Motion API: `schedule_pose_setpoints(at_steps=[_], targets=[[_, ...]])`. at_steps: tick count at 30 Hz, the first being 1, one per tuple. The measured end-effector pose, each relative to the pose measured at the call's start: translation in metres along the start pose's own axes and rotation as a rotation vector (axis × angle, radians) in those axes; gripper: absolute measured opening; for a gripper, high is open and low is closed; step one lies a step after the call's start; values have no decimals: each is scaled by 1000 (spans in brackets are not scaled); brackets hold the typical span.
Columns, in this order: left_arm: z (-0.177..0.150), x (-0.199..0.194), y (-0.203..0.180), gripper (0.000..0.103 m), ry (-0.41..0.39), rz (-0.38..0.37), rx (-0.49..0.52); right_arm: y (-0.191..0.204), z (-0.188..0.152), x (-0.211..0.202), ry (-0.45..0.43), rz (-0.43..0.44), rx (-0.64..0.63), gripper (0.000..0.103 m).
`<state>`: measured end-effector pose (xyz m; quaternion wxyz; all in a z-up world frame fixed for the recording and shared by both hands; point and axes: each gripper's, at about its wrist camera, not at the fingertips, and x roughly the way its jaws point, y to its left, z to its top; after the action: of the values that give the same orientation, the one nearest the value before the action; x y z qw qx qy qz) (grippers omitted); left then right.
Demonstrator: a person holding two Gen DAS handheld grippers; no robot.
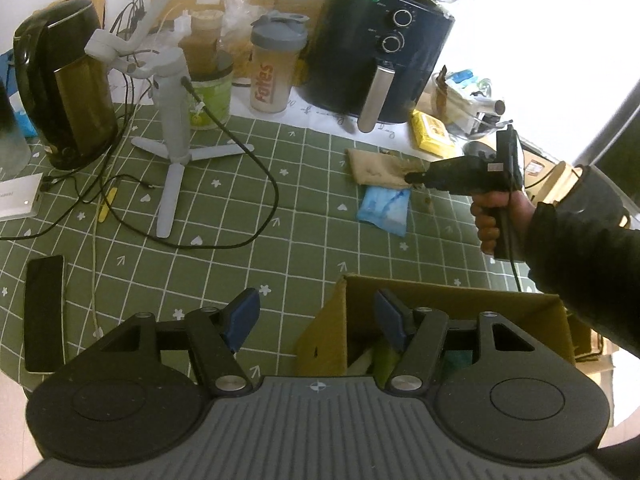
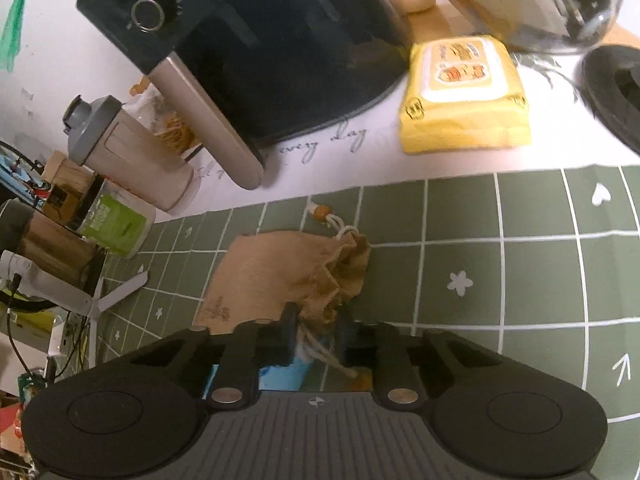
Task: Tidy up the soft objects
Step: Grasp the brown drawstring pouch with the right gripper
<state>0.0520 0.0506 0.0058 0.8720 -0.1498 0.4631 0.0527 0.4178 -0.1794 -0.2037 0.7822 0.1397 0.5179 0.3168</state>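
Observation:
A tan burlap drawstring bag (image 2: 280,280) lies on the green grid mat (image 2: 500,280). My right gripper (image 2: 318,330) is shut on the bag's gathered neck, and the cord hangs between its fingers. In the left wrist view, the same gripper (image 1: 416,178) is held by a hand at the bag (image 1: 376,168), with a blue soft pack (image 1: 384,206) just in front of it. My left gripper (image 1: 316,316) is open and holds nothing, hovering over the left wall of an open cardboard box (image 1: 440,304). Green and pale soft things show inside the box.
A dark air fryer (image 1: 376,48), a yellow wipes pack (image 2: 464,96), a shaker bottle (image 1: 274,68) and a green-label jar (image 1: 210,96) stand at the back. A kettle (image 1: 68,92), a white tripod (image 1: 172,120) with cables and a phone (image 1: 44,314) are on the left.

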Motion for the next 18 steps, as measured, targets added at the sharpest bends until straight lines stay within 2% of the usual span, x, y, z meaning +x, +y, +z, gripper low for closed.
schedule_pose_setpoints(at_steps=[7,18], targets=[[6,2,-3,63,-17,-10,22,5,6,-25,-49,31,-18,14],[25,8,-14,63,-44,-38,110,20,2,-89,-147,-35,-86,13]])
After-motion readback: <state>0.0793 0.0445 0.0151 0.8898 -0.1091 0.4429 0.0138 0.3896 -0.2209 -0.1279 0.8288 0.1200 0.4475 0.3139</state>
